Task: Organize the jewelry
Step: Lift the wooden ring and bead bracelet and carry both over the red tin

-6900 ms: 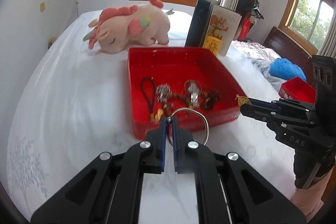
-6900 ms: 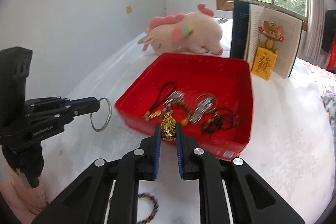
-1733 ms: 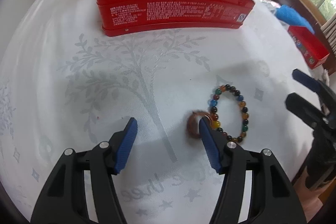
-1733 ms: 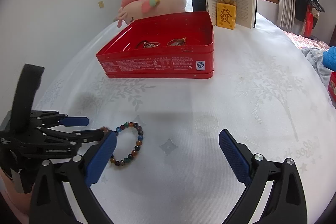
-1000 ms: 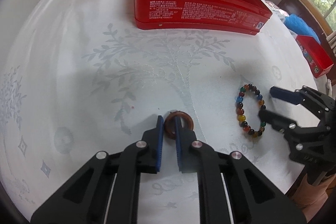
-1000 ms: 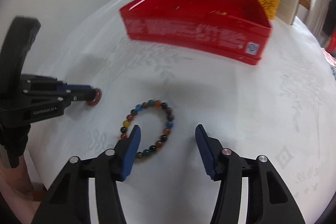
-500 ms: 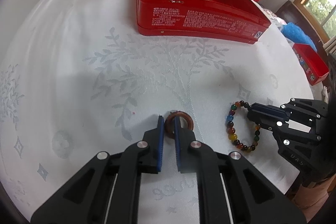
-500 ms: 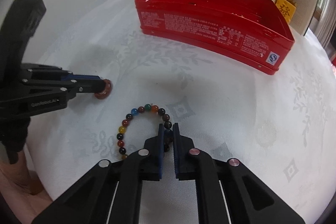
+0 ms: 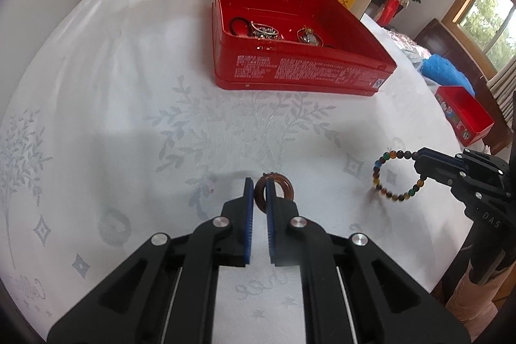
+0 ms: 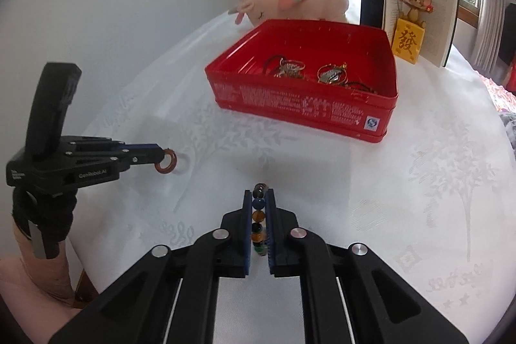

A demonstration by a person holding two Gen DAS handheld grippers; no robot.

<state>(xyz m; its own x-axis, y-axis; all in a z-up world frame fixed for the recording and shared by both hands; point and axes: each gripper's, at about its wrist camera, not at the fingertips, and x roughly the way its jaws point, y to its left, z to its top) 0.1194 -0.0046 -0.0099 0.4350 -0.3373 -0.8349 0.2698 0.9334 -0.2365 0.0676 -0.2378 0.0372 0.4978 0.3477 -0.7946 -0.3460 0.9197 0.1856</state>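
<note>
The left gripper (image 9: pixel 258 192) was clenched on a brown ring (image 9: pixel 274 190), held on edge just above the white cloth (image 9: pixel 129 118). The right gripper (image 10: pixel 258 205) pinched a beaded bracelet (image 9: pixel 395 176) — its loop hung off the cloth too. The red tin (image 9: pixel 290 76) lay straight ahead of both, open, long side facing them and jewelry already inside. The left looked slightly nearer — a forward carry over the near wall.

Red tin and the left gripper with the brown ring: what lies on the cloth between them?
Nothing. In the left wrist view only bare white tablecloth lies between the red tin and the brown ring in the left gripper.
</note>
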